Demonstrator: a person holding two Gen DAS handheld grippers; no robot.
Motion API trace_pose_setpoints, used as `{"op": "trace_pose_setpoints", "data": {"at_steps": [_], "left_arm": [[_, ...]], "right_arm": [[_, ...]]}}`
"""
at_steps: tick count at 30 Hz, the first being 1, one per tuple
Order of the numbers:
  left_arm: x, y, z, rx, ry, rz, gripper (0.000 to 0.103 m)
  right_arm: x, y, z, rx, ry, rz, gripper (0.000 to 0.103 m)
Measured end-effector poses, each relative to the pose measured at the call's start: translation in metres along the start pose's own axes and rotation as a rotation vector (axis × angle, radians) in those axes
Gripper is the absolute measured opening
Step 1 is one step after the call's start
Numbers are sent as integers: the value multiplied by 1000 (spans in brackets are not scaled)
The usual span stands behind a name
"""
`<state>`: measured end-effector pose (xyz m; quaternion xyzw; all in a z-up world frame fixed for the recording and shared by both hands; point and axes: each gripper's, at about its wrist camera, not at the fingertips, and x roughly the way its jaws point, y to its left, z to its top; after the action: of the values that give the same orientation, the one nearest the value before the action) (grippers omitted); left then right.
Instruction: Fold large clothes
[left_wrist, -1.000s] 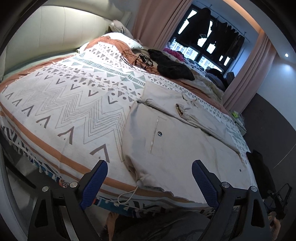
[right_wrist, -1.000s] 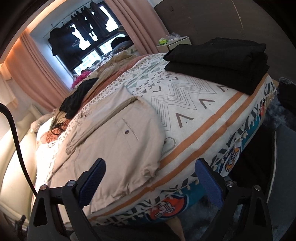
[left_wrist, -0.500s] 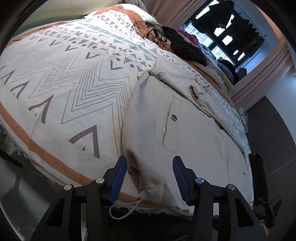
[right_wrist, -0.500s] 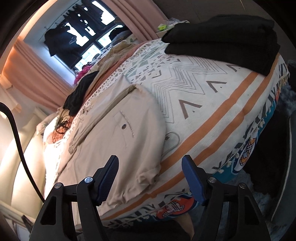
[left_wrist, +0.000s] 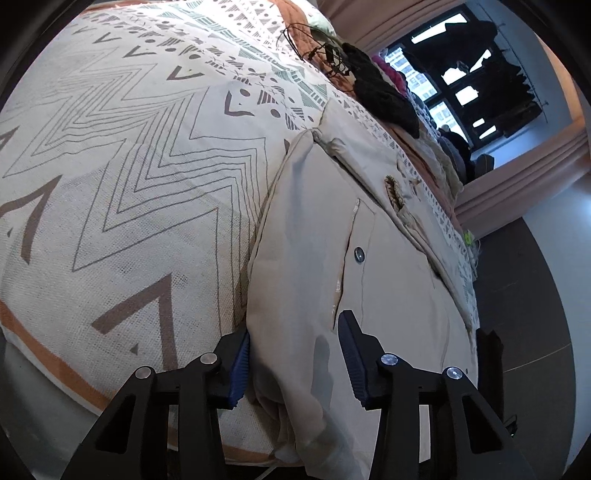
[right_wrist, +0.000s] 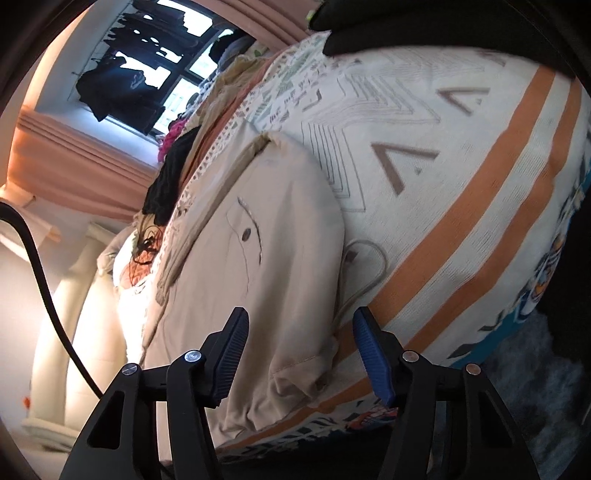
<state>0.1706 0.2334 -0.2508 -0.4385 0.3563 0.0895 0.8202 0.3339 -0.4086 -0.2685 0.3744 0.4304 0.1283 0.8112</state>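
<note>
A beige garment (left_wrist: 388, 280) with a buttoned pocket lies flat on the patterned bedspread (left_wrist: 122, 206), its waistband end at the near bed edge. My left gripper (left_wrist: 293, 356) is open, its fingers straddling the garment's near left corner. In the right wrist view the same garment (right_wrist: 258, 266) shows, and my right gripper (right_wrist: 301, 350) is open with its fingers either side of the near right corner, by a loose drawstring (right_wrist: 364, 273). Neither gripper has closed on the cloth.
A folded black stack (right_wrist: 406, 26) sits on the bed's right side. A black garment (left_wrist: 384, 96) and tangled cables (left_wrist: 325, 55) lie farther back, with more clothes heaped near the window (left_wrist: 461, 74). The bed edge drops off just below both grippers.
Both grippers moved forward and down to the garment's near corners. Both narrowed their jaws from wide open, and the fingers now straddle the cloth.
</note>
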Motion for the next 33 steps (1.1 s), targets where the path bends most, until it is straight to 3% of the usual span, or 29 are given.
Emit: {"op": "trace_pose_setpoints", "data": {"at_steps": [10,16,18,22,24,26,28,33], "left_arm": [[0,9,-19,-108,116,-152,39],[5,-1,-22,-94,95,-132,39],[10,-3,-21,-87,79,-100,31],[12,-5,-25,-94,60,-79,27],[11,-4,-27,-97,64,-59,18],[10,-2,-28,-117,62,-64,15],[7,-1,-29,-130,51,-59,12],[-5,-12,-30,-112,8,-38,9]], "right_arm": [[19,-3,-16,40,83,181,58],[28,2,-15,33,62,190,58],[33,7,-15,31,48,186,58],[37,12,-10,47,20,155,56],[37,16,-8,37,15,116,49],[36,18,-9,29,18,66,36],[35,14,-9,56,30,72,23],[22,12,-13,62,0,55,12]]}}
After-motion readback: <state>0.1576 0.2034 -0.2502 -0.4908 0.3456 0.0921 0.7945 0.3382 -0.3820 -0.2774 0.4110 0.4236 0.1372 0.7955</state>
